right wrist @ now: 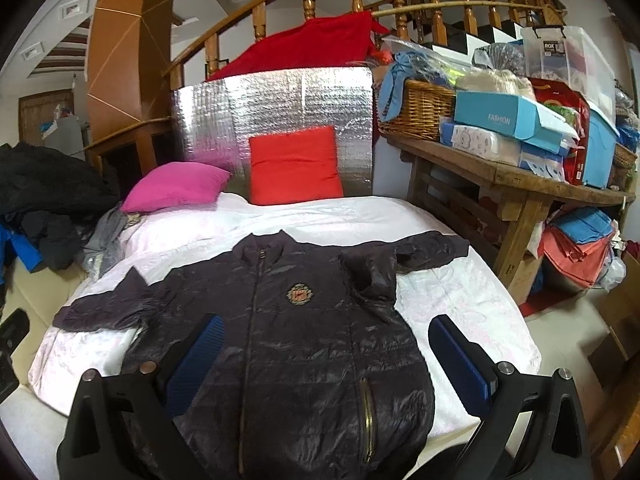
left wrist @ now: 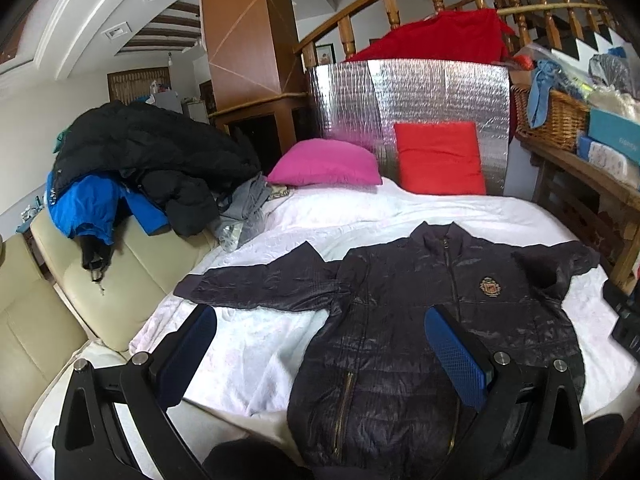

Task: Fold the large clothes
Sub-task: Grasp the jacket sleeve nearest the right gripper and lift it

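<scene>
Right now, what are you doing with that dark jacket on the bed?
A person is about to fold the dark quilted jacket, which lies flat and zipped up, front side up, on the white bedspread. Its sleeves reach out to each side; one is bent and rumpled. The left gripper and right gripper are both open near the jacket's bottom half, holding nothing. No fold has been made yet.

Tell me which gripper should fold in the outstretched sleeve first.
Left, probably. The straight sleeve lies on the jacket's left side, just ahead of the open left gripper. The right gripper, also open, hovers over the jacket's other half, where the other sleeve is already bunched.
</scene>
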`<state>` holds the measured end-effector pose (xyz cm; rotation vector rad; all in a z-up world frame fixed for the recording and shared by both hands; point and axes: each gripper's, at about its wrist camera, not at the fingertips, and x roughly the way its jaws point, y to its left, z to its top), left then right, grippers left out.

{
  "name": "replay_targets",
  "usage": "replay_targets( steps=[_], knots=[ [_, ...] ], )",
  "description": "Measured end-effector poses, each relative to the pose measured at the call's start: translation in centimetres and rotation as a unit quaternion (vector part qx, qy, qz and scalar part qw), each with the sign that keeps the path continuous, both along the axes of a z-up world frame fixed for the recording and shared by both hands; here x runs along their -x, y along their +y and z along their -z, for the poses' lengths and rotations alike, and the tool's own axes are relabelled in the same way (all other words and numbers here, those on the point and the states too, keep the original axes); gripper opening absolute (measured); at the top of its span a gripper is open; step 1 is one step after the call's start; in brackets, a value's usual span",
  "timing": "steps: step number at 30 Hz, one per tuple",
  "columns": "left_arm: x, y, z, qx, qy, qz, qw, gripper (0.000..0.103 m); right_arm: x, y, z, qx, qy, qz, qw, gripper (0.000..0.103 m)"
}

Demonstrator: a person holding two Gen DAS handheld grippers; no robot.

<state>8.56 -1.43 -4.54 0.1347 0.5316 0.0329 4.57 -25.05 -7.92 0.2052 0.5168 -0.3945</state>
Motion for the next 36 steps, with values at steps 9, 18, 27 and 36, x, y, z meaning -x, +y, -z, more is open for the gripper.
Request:
replay_targets(
  steps=[9, 18, 27, 36],
  knots=[
    [-15.3, -5.2, 7.9, 0.012, 0.084, 0.014, 0.9963, 0.103, -10.3, -18.5, 6.4, -0.191, -0.020, 0.035, 0.981, 0.103],
    [-23.8, -10.9, 13.6, -0.021, 0.103, 0.030, 0.9940, 0.103, -16.7, -35.8, 17.1, -0.414, -0.076, 0.101, 0.902, 0.103],
    [-24.5, -13.2, 16.2, -0.050, 0.128, 0.061, 0.9886, 0.103, -22.4, -42.1, 22.9, -0.453, -0.052, 0.152, 0.877, 0.101],
    [-24.9, -14.0, 16.2, -0.070, 0.114, 0.059, 0.9892, 0.103, -24.5, -40.5, 21.5, -0.380, -0.028, 0.173, 0.908, 0.024]
  ],
)
